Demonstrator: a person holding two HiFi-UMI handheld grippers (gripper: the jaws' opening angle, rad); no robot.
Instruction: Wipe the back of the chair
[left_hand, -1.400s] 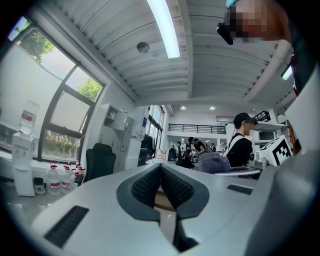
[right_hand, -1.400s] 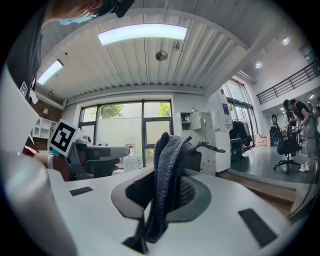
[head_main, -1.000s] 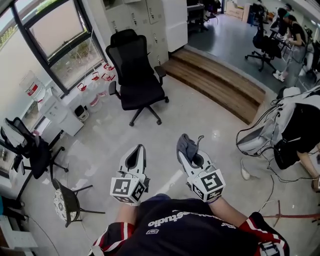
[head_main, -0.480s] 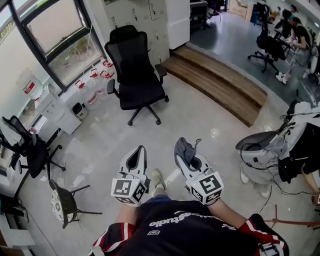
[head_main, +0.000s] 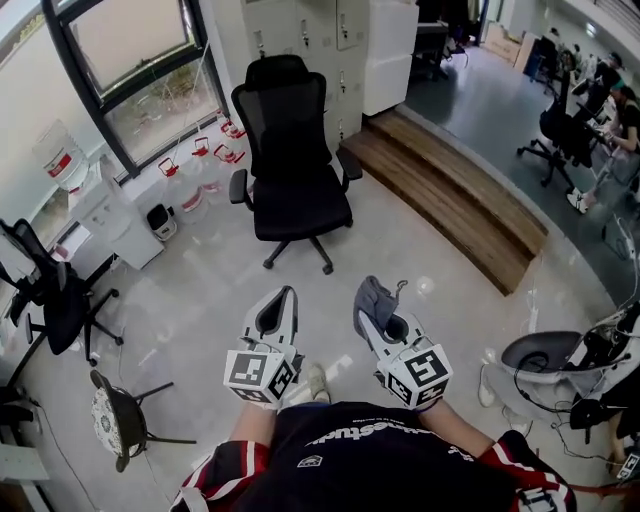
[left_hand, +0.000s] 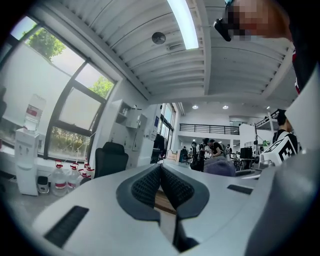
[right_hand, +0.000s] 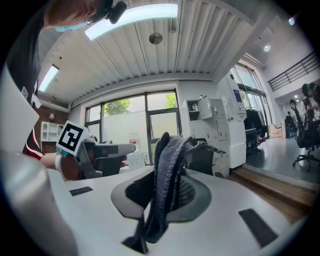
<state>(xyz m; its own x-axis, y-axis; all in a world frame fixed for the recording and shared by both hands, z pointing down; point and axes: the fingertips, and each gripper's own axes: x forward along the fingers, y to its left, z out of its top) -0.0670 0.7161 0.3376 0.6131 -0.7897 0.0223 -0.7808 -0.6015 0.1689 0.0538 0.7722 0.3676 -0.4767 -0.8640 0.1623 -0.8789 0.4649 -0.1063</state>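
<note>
The right tongs (head_main: 370, 304) clench a limp dark grey cloth (right_hand: 167, 170), the left tongs (head_main: 282, 303) are closed on nothing, and the black mesh-backed office chair (head_main: 290, 150) stands well ahead on the floor (head_main: 200, 290); on castors, it probably rolls, so brace its backrest top.

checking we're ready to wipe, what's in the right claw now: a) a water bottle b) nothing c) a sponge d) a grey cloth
d: the right claw is shut on a dark grey cloth that stands up between its jaws, while the left claw is shut with nothing in it.
</note>
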